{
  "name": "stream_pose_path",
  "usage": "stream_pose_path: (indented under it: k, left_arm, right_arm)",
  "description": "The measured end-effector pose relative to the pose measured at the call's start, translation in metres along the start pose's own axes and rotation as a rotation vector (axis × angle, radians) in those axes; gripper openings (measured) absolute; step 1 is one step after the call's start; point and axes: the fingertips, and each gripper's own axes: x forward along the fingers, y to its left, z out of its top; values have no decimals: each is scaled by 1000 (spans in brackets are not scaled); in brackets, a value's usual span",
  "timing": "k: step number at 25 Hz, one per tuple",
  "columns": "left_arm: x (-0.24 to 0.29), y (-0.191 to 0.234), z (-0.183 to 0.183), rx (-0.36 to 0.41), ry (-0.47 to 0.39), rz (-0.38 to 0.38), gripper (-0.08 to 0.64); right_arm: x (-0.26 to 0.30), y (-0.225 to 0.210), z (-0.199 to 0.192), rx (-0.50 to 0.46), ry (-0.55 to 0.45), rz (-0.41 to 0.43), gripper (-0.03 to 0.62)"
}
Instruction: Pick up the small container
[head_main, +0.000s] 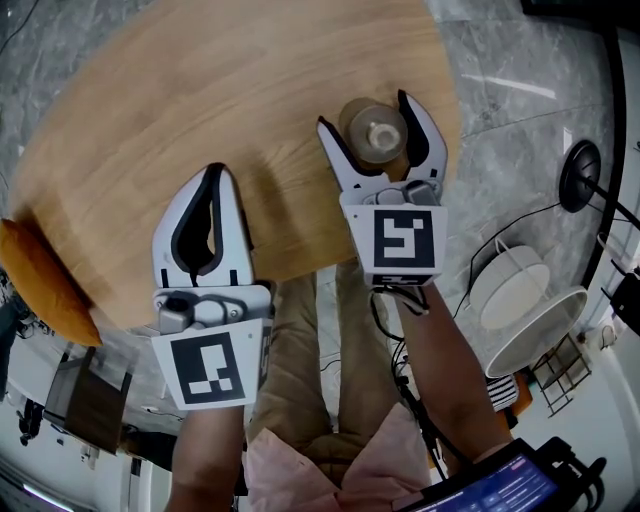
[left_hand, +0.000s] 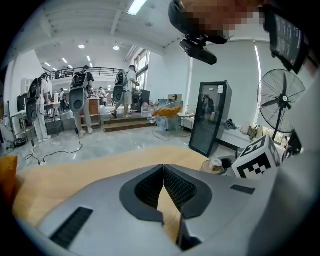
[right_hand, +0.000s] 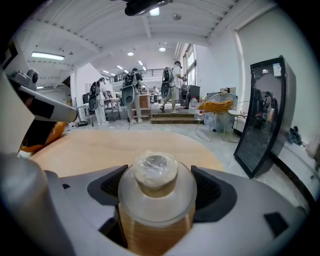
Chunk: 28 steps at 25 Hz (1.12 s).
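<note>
head view: my right claw (head_main: 363, 110) is closing on the small container (head_main: 373, 133), a clear round jar with a wrapped cork stopper, near the far right edge of the round wooden table (head_main: 200, 80). my left claw (head_main: 215, 172) is hanging over the near side of the table, well apart from the jar, its jaws pinched together on nothing. the only print on show is the black-and-white square marker on each claw's cube; text on the screen at the bottom edge is too small to read.

left gripper view: the ribbed pads are meeting at the tips with only bare wood showing below them. the jar is showing far off to the right. a glass-door fridge (left_hand: 209, 117) is wearing a small sticker, illegible here.

right gripper view: the jar is filling the gap, and both pads appear to be pressing its shoulder. i cannot tell if it is off the wood yet. it is carrying no label.

my judgement: smooth round glass may slip or twist if i am squeezing too lightly, and with the table edge this close a drop could send it to the floor.
</note>
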Motion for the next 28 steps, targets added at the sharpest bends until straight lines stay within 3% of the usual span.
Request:
stream_pose_path:
  k: [11, 16, 20, 28]
  left_arm:
    - [-2, 8, -7, -12, -22, -5, 14]
    - [-4, 16, -17, -10, 45, 23, 12]
    - [-1, 14, -8, -22, -15, 4, 14]
    - [-6, 13, -16, -15, 34, 26, 14]
  right_arm:
    - [9, 10, -7, 25, 24, 11, 388]
    - [10, 9, -9, -4, 18, -11, 365]
    - [11, 10, -6, 3, 10, -5, 356]
    - [10, 7, -7, 14, 19, -23, 337]
